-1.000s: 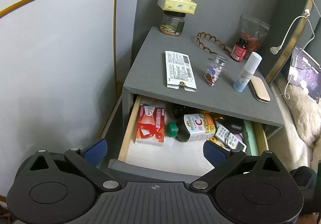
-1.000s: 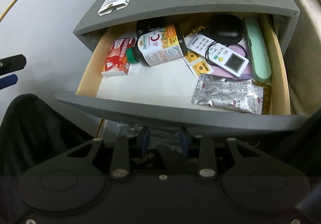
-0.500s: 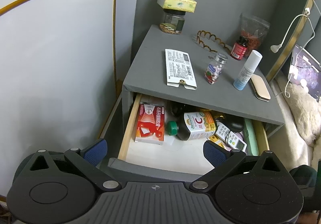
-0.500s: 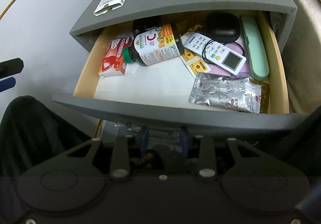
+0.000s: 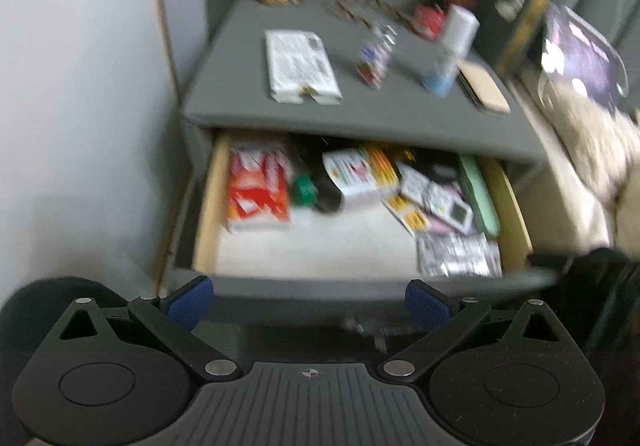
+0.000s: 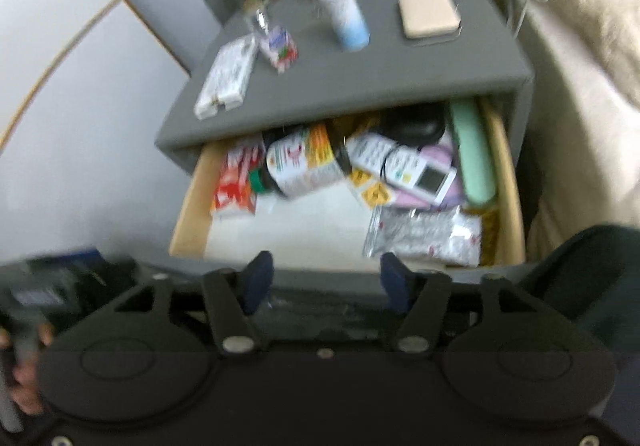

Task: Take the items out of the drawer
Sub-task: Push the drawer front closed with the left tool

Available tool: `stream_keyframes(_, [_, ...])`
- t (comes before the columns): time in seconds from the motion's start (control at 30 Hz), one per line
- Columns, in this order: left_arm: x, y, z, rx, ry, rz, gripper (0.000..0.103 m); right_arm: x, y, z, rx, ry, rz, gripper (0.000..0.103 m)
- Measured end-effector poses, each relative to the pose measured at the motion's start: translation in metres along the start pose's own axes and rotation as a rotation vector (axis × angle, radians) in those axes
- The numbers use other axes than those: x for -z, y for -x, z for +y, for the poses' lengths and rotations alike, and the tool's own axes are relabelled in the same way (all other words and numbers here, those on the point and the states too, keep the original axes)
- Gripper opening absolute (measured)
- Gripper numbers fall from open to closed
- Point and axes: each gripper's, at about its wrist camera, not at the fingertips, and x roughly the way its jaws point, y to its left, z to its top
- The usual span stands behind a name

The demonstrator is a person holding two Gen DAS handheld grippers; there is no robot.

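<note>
Both of my views are motion-blurred. Print on the bottle [image 5: 352, 176] label, the red box [image 5: 258, 188] and the blister pack [image 6: 424, 234] cannot be read. The rear of the drawer [image 5: 208, 206] lies under the bench [image 5: 360, 114] top, so the upper part of the bottle and a dark object [image 6: 412, 124] there are partly hidden. The remote [image 6: 404, 166] covers most of a pink item [image 6: 448, 188]. On the bench, the small jar [image 5: 374, 60] and red-capped container [image 5: 430, 16] are too smeared to identify. A person's hand [image 6: 24, 374] at the left edge of my right view is cut off. The drawer front hides whatever lies behind my right fingers [image 6: 256, 280].
</note>
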Motion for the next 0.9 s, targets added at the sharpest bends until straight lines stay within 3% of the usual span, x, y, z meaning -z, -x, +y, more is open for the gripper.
stream_keyframes(0.23, [0.013,-0.023,-0.021,0.005,-0.016,0.043,0.098,-0.004,0.019,0.007,0.030,0.093,-0.023,0.080])
stream_keyframes(0.43, [0.014,-0.070,-0.032,-0.075,0.013,0.117,0.089,-0.010,0.027,0.008,0.005,0.078,-0.059,0.080])
stream_keyframes(0.67, [0.007,-0.087,-0.040,-0.155,-0.003,0.100,0.089,-0.011,0.032,0.017,-0.016,0.099,-0.084,0.080])
stream_keyframes(0.9, [0.004,-0.092,-0.042,-0.172,0.006,0.099,0.088,-0.014,0.036,0.019,-0.028,0.103,-0.096,0.081])
